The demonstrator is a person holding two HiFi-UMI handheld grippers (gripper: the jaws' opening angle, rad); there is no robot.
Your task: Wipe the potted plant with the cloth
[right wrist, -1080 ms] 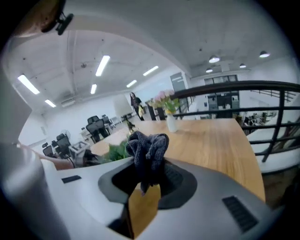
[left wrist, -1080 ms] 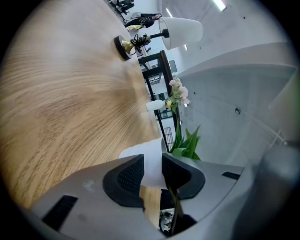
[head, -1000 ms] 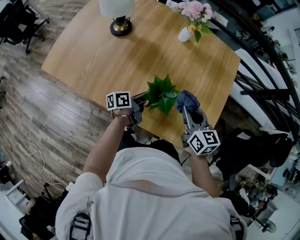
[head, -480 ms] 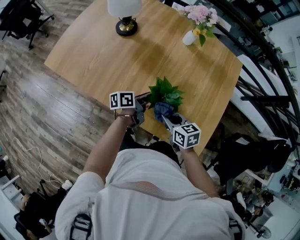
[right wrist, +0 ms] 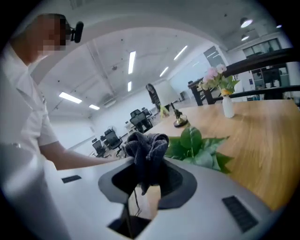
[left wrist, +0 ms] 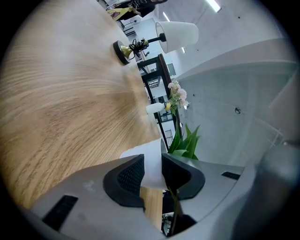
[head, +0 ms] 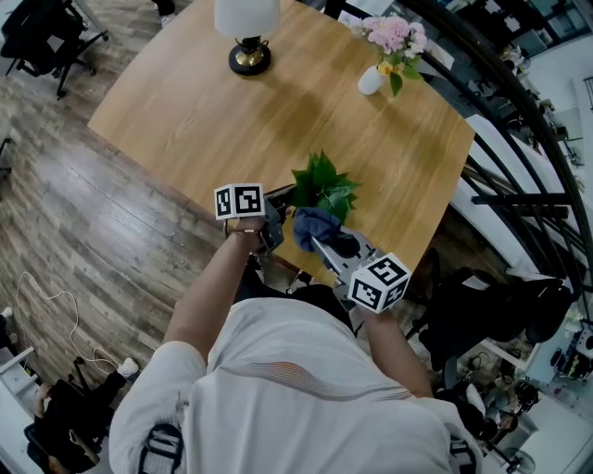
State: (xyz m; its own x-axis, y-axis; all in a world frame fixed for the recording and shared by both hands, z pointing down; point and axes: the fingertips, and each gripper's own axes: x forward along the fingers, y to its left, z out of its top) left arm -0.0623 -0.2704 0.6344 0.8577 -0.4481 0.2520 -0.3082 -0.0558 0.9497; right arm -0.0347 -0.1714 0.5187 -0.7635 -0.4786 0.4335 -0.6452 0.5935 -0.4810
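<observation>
- At the near edge of the wooden table (head: 232,120), the potted plant (head: 321,188) is seen standing, with green leaves (right wrist: 197,147) spread above a white pot (left wrist: 152,161).
- The pot's white wall is pinched between the dark pads of the left gripper (left wrist: 152,177), whose jaws are closed on it.
- In the head view, the left gripper (head: 278,208) is placed at the plant's left side.
- A bunched dark blue cloth (right wrist: 146,150) is clamped in the closed jaws of the right gripper (right wrist: 147,180), with its top standing above the jaws.
- The cloth (head: 313,225) is held just beside the leaves on the plant's near side by the right gripper (head: 322,243); whether it touches them cannot be told.
- Well apart, toward the table's far side, a lamp (head: 246,28) with a white shade and a white vase (head: 372,80) of pink flowers are set.
</observation>
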